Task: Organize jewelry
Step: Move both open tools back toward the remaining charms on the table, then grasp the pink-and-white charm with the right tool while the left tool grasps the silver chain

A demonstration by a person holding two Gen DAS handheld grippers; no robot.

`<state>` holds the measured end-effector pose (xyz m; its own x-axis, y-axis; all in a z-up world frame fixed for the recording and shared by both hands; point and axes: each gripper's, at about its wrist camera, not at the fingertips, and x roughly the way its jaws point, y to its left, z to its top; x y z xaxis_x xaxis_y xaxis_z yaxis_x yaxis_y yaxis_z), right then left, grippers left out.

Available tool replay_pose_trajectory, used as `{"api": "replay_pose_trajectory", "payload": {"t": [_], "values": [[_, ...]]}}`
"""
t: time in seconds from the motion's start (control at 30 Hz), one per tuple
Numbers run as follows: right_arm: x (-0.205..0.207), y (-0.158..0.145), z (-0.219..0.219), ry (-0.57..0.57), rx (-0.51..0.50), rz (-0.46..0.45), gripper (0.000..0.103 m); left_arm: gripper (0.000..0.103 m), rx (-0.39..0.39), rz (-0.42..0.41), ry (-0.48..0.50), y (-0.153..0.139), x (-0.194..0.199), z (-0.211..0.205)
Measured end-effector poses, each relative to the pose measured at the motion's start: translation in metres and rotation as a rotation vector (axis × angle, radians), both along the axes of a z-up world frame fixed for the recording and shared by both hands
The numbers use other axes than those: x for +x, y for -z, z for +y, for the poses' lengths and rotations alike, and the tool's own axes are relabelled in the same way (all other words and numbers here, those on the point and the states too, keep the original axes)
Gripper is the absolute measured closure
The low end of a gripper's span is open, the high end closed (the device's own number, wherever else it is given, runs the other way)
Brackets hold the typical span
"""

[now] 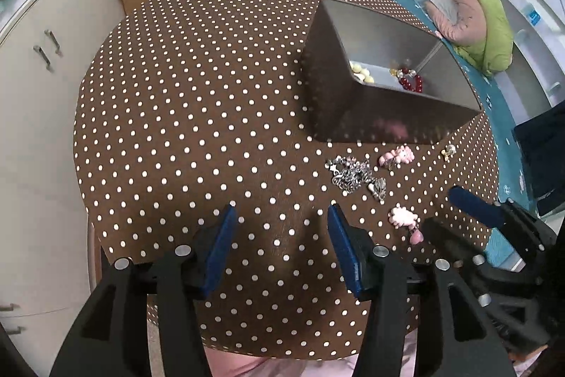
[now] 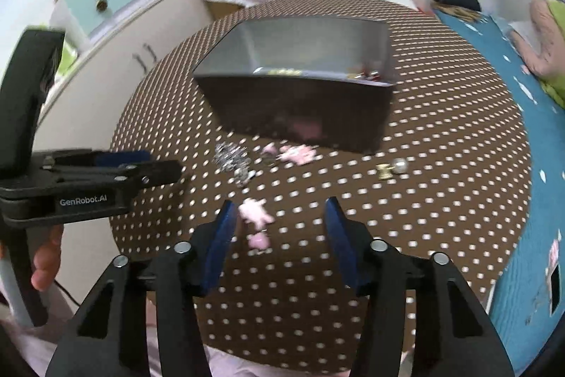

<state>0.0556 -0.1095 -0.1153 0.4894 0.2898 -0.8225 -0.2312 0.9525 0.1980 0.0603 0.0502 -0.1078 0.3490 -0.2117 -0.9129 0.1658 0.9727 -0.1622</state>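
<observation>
Right wrist view shows the right gripper (image 2: pixel 279 218) gaping, clasping nothing, above the small pink plastic charm (image 2: pixel 255 213) lying loose on the brown polka-dot tablecloth (image 2: pixel 441 200): likely light, rigid, slippery, best pinched across its body.

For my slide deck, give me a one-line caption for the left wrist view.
Open left gripper above polka-dot table; silver chain and pink charms lie before the metal box.

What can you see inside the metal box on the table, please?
Inside the metal box lie cream beads and red beads. Its near wall hides the rest of the floor.
</observation>
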Motion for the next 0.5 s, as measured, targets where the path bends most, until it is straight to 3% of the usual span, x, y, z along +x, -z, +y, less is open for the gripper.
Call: {"api": "replay_pose_trajectory", "payload": {"t": [0.07,0.3,0.5], "values": [[0.002,0.004,0.009,-0.022,-0.013,0.010,0.057,0.051,-0.006,0.002,0.004,0.001,-0.002,0.000],[0.001,0.010,0.020,-0.040,-0.069,0.008,0.085,0.051,-0.019,0.012,0.018,0.000,0.003,-0.006],[-0.001,0.006,0.007,-0.022,-0.061,0.010,0.089,0.051,-0.023,0.023,0.043,0.001,0.011,-0.021]]}}
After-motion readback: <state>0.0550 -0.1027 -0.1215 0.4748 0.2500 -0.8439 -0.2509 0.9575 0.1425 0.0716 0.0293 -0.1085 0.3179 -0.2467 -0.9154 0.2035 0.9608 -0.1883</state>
